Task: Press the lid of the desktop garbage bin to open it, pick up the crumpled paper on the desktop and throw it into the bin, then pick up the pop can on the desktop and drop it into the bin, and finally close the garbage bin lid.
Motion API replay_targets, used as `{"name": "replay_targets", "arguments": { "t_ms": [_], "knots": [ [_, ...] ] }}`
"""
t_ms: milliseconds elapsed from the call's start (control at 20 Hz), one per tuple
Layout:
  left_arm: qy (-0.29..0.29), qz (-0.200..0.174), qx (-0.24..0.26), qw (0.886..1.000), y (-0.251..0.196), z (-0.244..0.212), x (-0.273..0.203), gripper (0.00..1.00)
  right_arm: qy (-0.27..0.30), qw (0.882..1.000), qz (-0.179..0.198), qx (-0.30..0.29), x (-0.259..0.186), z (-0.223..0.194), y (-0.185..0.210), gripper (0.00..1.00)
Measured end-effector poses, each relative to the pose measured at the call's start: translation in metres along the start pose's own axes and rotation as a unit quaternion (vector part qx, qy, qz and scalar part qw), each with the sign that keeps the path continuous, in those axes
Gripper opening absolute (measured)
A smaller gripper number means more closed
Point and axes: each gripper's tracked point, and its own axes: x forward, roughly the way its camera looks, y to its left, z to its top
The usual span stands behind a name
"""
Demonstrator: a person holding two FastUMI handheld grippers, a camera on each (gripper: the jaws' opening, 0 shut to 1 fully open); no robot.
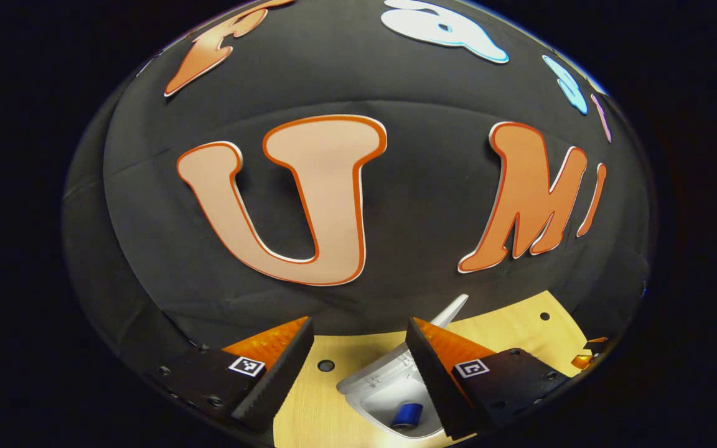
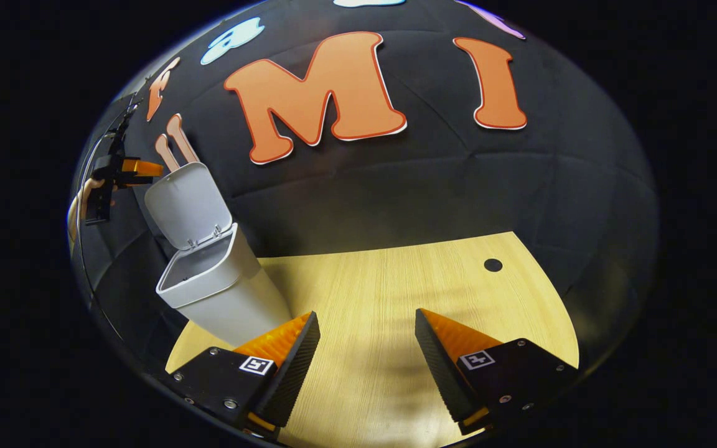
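Note:
In the left gripper view my left gripper [image 1: 358, 367] hangs open above the white garbage bin [image 1: 374, 389], whose lid [image 1: 452, 309] stands raised behind it. A blue pop can [image 1: 408, 415] lies inside the bin. In the right gripper view the same bin [image 2: 221, 283] stands at the left of the wooden desktop [image 2: 383, 298] with its lid [image 2: 187, 202] tipped up and back. My right gripper [image 2: 366, 354] is open over the bare desktop, to the right of the bin, with nothing between its fingers. The left gripper [image 2: 119, 174], held by a hand, shows high beside the lid.
The wooden desktop has round holes [image 2: 493, 264] [image 1: 326, 365] in it. Black cloth walls close off the back and sides. The right gripper's tip [image 1: 585, 358] peeks in at the right edge of the left gripper view.

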Motion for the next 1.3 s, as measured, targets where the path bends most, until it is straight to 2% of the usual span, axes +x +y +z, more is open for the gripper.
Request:
{"name": "replay_targets", "arguments": {
  "t_ms": [450, 650, 850, 1300],
  "knots": [
    [0.023, -0.02, -0.009, 0.999, -0.005, -0.02, 0.003, 0.93, 0.005, 1.0, 0.0, 0.006, -0.002, -0.008, 0.0, 0.92],
    [0.049, -0.033, -0.021, 0.998, -0.013, -0.052, -0.002, 0.94, 0.011, 1.0, 0.002, 0.008, -0.004, -0.012, -0.001, 0.92],
    [0.076, -0.062, -0.033, 0.995, -0.036, -0.087, -0.015, 0.96, 0.015, 1.0, 0.001, 0.008, -0.006, -0.016, -0.002, 0.92],
    [0.092, -0.079, -0.011, 0.993, -0.084, -0.158, -0.023, 0.96, 0.021, 1.0, 0.012, 0.0, -0.01, -0.021, 0.005, 0.92]
  ]
}}
